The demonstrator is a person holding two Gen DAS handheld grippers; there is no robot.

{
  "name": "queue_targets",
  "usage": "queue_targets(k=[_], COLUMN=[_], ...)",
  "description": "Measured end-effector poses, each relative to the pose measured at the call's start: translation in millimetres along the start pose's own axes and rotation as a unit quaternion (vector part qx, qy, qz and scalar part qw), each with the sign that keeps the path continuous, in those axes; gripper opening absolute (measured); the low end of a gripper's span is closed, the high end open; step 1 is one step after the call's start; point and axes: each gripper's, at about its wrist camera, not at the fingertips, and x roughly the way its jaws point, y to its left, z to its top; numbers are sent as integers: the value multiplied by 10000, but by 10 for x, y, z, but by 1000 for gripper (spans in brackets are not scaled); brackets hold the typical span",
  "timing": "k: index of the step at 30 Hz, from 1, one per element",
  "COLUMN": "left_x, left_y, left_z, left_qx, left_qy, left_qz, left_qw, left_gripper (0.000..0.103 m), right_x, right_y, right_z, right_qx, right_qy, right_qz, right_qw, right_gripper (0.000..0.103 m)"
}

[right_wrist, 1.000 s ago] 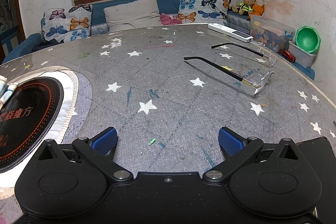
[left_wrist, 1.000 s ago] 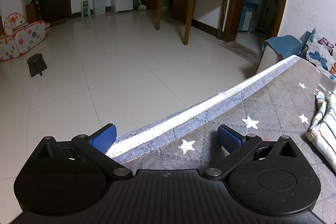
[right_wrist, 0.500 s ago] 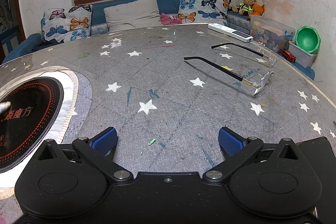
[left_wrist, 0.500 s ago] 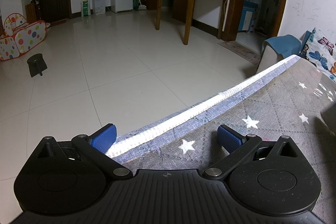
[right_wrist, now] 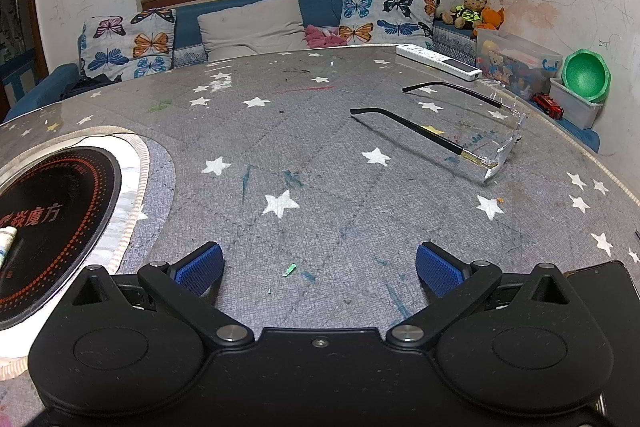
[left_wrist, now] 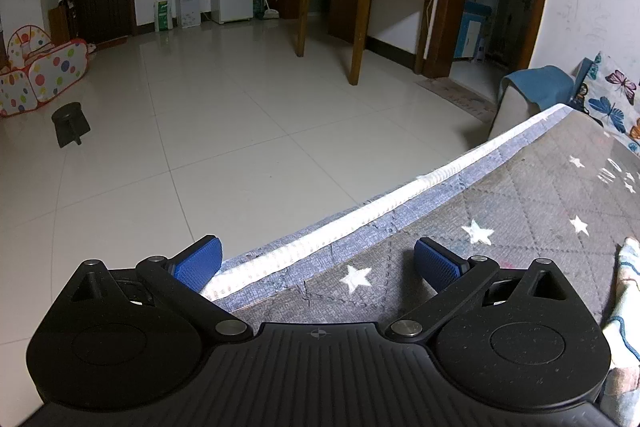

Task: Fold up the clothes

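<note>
Since neither tool held any cloth, the folding looked like it had not started yet, and all of it was left to do. The left tool (left_wrist: 318, 261) had its 2 blue pads spread wide apart with nothing between them, and it sat over the edge of the counter (left_wrist: 520, 195). The right tool (right_wrist: 318, 265) was spread wide too and pinched nothing.

The left view showed a striped cloth (left_wrist: 624, 311) lying on the counter at the far right of the picture, just beside the tool's body. It also showed the tiled floor (left_wrist: 240, 131) past the counter's edge. The right view showed only a tiny corner of the cloth (right_wrist: 7, 241) on the black round plate (right_wrist: 52, 215) near the left edge. Only that view showed the glasses (right_wrist: 460, 131) and the white remote (right_wrist: 438, 61) toward the far right side of the counter.
</note>
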Motion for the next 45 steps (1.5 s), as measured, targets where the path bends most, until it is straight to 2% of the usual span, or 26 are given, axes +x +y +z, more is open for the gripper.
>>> queue_targets(k=[32, 35, 45], left_x=[11, 4, -232], left_y=[37, 66, -24], left_z=[-21, -23, -103], left_qx=[35, 17, 500], left_qy=[-3, -28, -317], left_qz=[27, -39, -537], left_qw=[10000, 10000, 9968], left_gripper=[103, 102, 102], right_x=[0, 1, -8], right_y=[-3, -4, -5], right_z=[1, 0, -6], right_qx=[-2, -6, -5], right_qy=[0, -1, 0], right_qz=[-1, -4, -2], right_qw=[10000, 10000, 10000], right_gripper=[103, 103, 103])
